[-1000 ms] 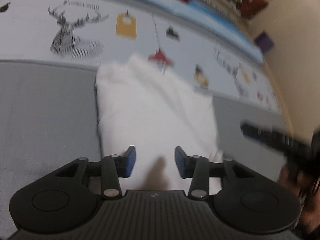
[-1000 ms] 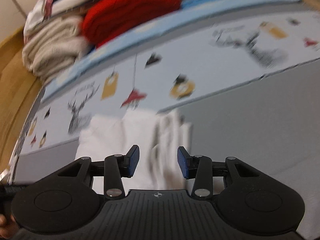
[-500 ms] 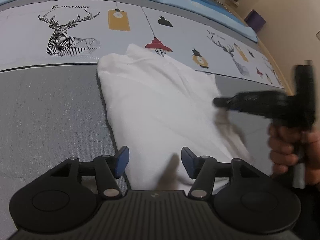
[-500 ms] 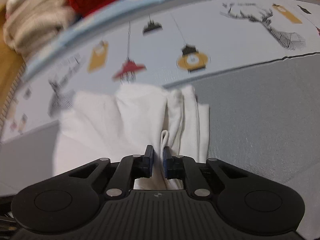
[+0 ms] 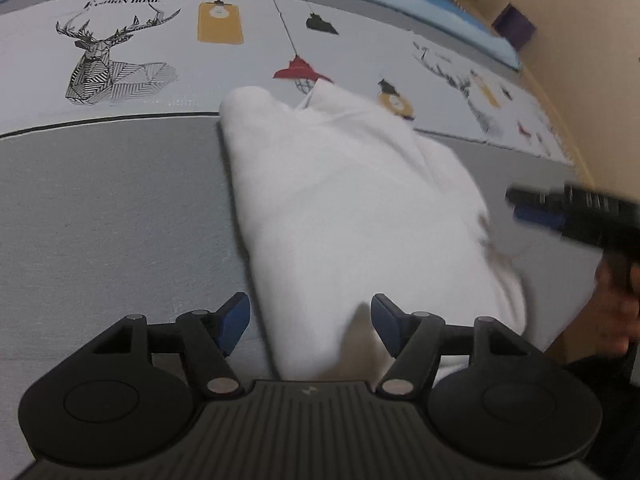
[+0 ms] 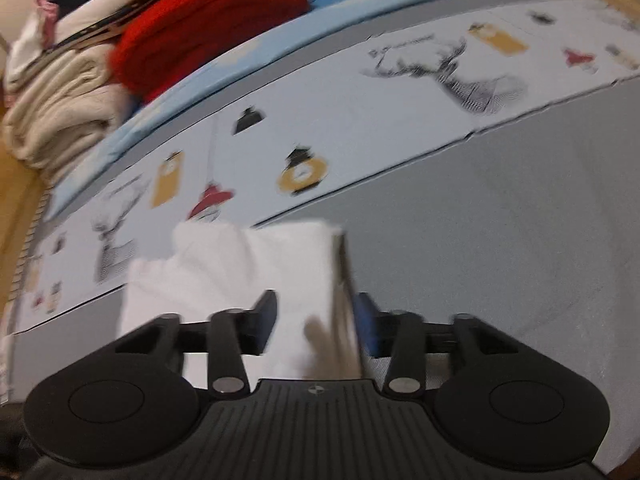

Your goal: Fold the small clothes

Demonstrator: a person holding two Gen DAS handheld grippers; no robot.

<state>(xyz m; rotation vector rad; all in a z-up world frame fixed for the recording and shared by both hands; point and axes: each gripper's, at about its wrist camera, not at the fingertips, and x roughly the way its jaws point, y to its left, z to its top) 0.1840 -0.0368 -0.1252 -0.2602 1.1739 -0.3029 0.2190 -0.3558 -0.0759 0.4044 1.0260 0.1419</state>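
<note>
Left wrist view first: the left gripper [image 5: 310,322] is seen with its fingers spread wide, wider than a second ago, and nothing is clamped. The white garment [image 5: 352,208] is laid on the grey bedspread [image 5: 100,220], running from between the fingers forward and slightly right; its left edge passes just inside the left fingertip. Off to the right of the fingers, the right gripper [image 5: 536,210] is caught in blur, hovering by the garment's right edge, held by a hand [image 5: 616,312]. Half a second ago it was pressed against that edge; now it has been drawn back.

Right wrist view: the right gripper [image 6: 316,324] is shown with its fingers parted again, where half a second ago they were pinched on a fold of white cloth. The garment [image 6: 256,264] is now seen as a neater block ahead of and between the fingers, its right edge standing up close to the right finger. A fold has likely just been released, so the next crease can be judged ready.

Writing: "FASHION HOME" is printed above the deer drawing [image 5: 108,68], far forward and left of the left fingers. No other lettering can be read.
</note>
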